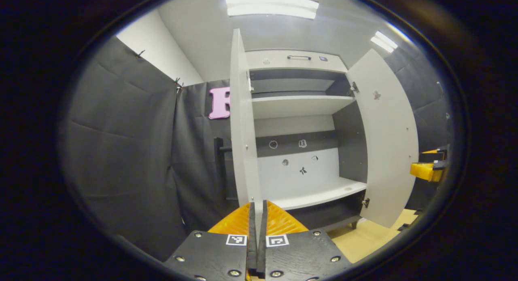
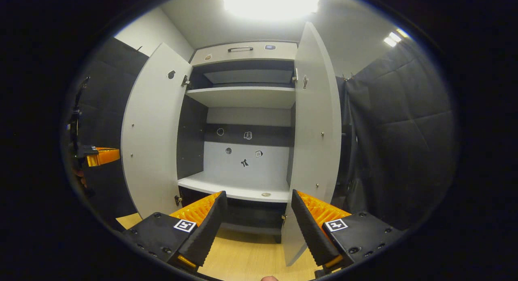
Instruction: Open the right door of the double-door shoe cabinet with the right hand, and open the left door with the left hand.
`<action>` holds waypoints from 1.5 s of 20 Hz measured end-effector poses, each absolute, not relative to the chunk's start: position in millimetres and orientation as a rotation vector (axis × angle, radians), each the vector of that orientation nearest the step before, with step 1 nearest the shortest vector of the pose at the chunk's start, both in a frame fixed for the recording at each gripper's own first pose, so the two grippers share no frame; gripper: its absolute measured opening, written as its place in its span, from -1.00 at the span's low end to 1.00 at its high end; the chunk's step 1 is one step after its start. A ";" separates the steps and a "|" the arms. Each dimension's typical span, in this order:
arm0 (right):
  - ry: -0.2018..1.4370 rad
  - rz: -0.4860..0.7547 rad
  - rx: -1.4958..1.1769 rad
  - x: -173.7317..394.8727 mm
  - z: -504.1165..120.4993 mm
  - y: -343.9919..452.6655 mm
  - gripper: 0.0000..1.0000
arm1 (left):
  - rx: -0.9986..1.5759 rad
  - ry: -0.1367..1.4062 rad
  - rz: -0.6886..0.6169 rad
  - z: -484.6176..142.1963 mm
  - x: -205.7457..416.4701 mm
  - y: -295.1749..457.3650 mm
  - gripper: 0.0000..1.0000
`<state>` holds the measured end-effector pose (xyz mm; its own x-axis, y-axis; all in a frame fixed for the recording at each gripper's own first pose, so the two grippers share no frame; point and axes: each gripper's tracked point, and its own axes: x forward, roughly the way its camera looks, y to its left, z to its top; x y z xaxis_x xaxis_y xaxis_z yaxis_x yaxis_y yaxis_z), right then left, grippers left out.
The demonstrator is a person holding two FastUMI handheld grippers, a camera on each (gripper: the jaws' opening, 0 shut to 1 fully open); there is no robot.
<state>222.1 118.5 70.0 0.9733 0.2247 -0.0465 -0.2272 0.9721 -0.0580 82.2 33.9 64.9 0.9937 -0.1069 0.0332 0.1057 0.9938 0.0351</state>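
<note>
Straight ahead in the left gripper view stands the shoe cabinet point(image 1: 297, 62), both doors swung out; the left door point(image 1: 243, 123) shows edge-on, upright, its edge pinched between the left hand-held gripper point(image 1: 257, 210) fingers. From the right gripper view, the right hand-held gripper point(image 2: 257, 210) gapes wide, near the right door point(image 2: 315, 123); shelves point(image 2: 243, 97) look bare.

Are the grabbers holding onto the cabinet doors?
The left gripper is pinched on the left door's front edge, near its bottom. The right gripper is open, holding nothing, beside the right door.
</note>
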 end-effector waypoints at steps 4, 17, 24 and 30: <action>0.020 0.206 -0.043 218.7 68.1 110.2 0.99 | -0.001 -0.026 -0.097 43.0 66.1 9.6 -0.95; 0.041 0.175 0.009 212.2 43.6 102.7 0.99 | 0.013 0.024 -0.028 4.8 49.9 -4.3 -0.70; 0.041 0.167 0.005 212.7 42.1 99.4 0.98 | 0.026 0.005 -0.035 10.5 45.2 -11.3 0.69; 0.037 0.157 0.006 212.9 43.1 96.3 0.93 | 0.037 -0.021 -0.029 18.1 44.9 -12.8 0.69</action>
